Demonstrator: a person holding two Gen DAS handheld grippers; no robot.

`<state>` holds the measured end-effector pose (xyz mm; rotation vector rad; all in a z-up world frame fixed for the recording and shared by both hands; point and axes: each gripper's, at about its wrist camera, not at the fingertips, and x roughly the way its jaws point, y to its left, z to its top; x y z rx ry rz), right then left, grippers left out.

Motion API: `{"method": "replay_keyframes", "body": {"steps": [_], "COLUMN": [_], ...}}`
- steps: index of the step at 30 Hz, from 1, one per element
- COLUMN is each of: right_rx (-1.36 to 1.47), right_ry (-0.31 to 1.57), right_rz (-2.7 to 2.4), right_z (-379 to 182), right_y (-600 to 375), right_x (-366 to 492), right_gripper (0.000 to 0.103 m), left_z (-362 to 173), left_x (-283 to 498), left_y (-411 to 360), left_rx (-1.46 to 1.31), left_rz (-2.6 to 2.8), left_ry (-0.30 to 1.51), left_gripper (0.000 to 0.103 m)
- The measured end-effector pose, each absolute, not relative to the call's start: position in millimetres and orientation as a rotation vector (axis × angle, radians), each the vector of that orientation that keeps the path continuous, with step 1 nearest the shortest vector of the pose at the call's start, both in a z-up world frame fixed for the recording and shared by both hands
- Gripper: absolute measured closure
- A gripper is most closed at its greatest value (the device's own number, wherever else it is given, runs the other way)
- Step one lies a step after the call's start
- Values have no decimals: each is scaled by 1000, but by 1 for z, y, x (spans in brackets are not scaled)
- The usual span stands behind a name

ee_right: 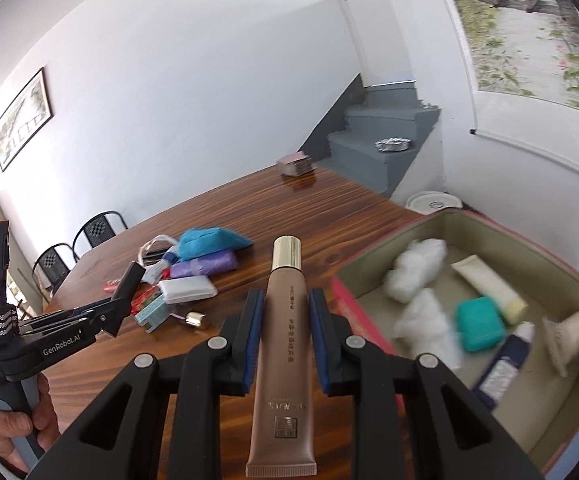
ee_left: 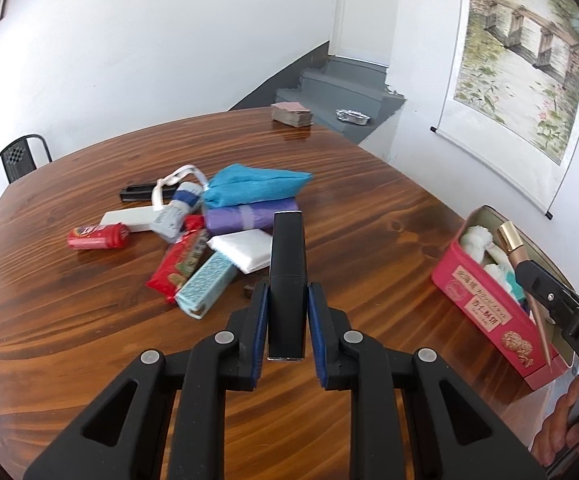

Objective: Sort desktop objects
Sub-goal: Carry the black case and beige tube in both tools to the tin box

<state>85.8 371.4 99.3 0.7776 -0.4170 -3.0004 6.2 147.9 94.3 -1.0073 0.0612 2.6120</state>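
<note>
While right tongs (ee_right: 283, 336) clamp tube (ee_right: 285, 344) lengthwise, cap forward | left tongs (ee_left: 287, 312) clamp black case (ee_left: 286, 276)

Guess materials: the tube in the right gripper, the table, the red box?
Tube: looks like soft plastic, satin bronze, flat crimped end; its cap is shiny gold, metal or metallised plastic, can't tell. Table: wood or wood veneer, strong grain, glossy varnish with reflections. Red box: probably tin, thin rolled rim and printed sides, though stiff card is possible.
</note>
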Motion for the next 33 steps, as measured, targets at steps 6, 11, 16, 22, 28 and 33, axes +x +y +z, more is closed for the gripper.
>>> {"method": "replay_keyframes", "body": {"steps": [6,11,16,22,28,33], "right_rx": [749,749,809,852,881,901], "right_ry": [-427,-483,-530,-561,-564,-576], "right_rz": [-3114,-3208,-3236,-3236,-3233,-3239], "right_z": [104,104,95,87,85,83], "right_y": [409,451,478,497,507,513], "right_x": [110,125,125,127,125,122], "right_gripper": [77,77,77,77,77,77], "left_z": [96,97,98,97,92,84], "left_x": [6,6,6,7,7,3], "left_y": [185,223,269,323,366,384], "left_rx": [-987,-975,-957,-944,-937,-973], "left_rz": [2555,2487,2408,2298,2208,2158], "left_ry": [107,144,181,217,253,247], "left_gripper": [81,82,81,81,81,79]}}
